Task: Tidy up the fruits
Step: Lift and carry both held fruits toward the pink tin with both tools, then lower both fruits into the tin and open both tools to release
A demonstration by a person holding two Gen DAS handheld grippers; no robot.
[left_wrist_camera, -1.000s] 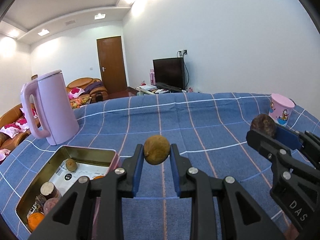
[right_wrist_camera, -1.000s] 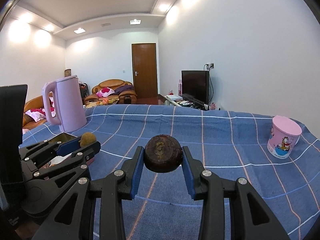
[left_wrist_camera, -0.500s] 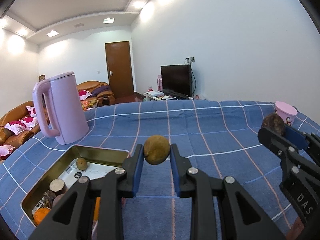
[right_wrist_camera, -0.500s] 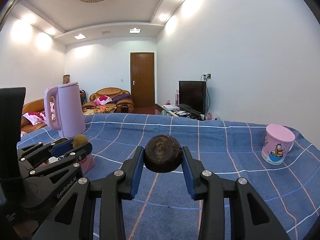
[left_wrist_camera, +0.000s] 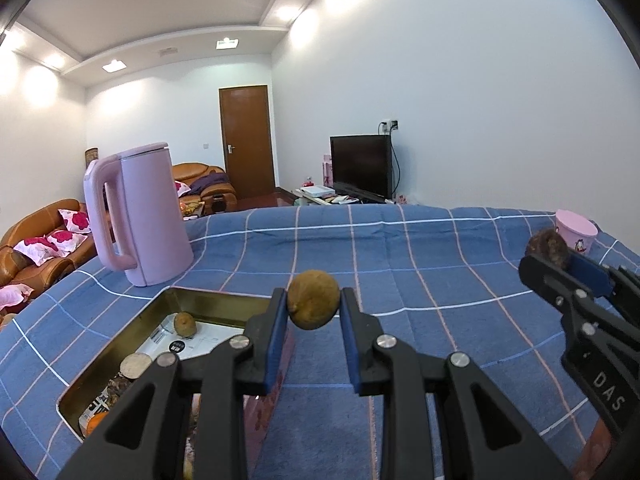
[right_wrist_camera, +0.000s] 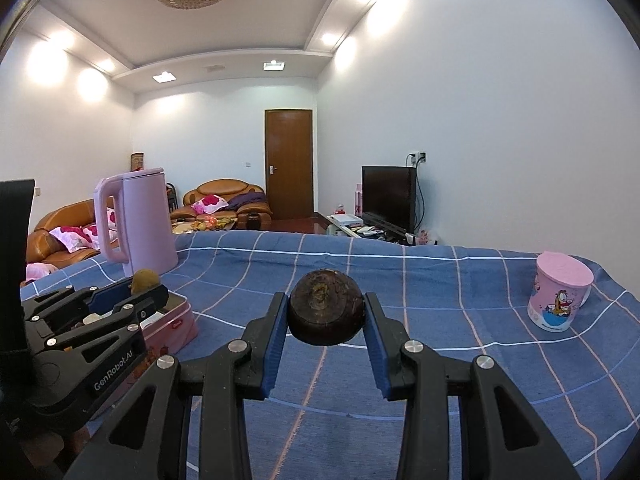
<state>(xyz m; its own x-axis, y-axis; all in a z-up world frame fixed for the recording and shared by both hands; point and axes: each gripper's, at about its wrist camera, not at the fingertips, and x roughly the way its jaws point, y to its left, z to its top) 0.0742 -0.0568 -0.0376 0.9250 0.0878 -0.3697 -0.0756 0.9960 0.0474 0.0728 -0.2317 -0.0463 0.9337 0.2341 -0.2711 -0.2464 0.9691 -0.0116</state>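
Left claw: the left claw (left_wrist_camera: 313, 312) is closed on a small round brown-green fruit (left_wrist_camera: 313, 305), pinched between its blue pads and held clear above the surface.
Right claw: the right claw (right_wrist_camera: 326, 322) is closed on a larger dark brown fruit (right_wrist_camera: 326, 312), round and rough-skinned, likewise held aloft between the pads.
Receptacle: an open metal tin (left_wrist_camera: 208, 302) with pink outer walls lies on the blue checked cloth (left_wrist_camera: 400, 256), below and to the left of the left claw.
Tin contents: one small brown fruit (left_wrist_camera: 185, 324) near the far end, a tan cut-faced item (left_wrist_camera: 136, 365) nearer, and something orange (left_wrist_camera: 98, 422) at the near corner; printed paper lines the bottom. The rest is hidden behind the claw arms.
Other items: a pink kettle (left_wrist_camera: 138, 216) stands just beyond the tin; a pink cartoon cup (right_wrist_camera: 558, 292) stands well apart at the right edge of the cloth.
Step in hand: judged to be transport. Both fruits are lifted and neither is yet over the tin opening.
Progress: partial, as some items already lie in the tin.
Next move: the left claw needs a short shift left and down over the tin opening, then release low to prevent rolling or bouncing. The right claw has farther to travel and should wait or approach from the near side, so the two claws do not collide over the tin.
Risk: the round fruits may roll on release.
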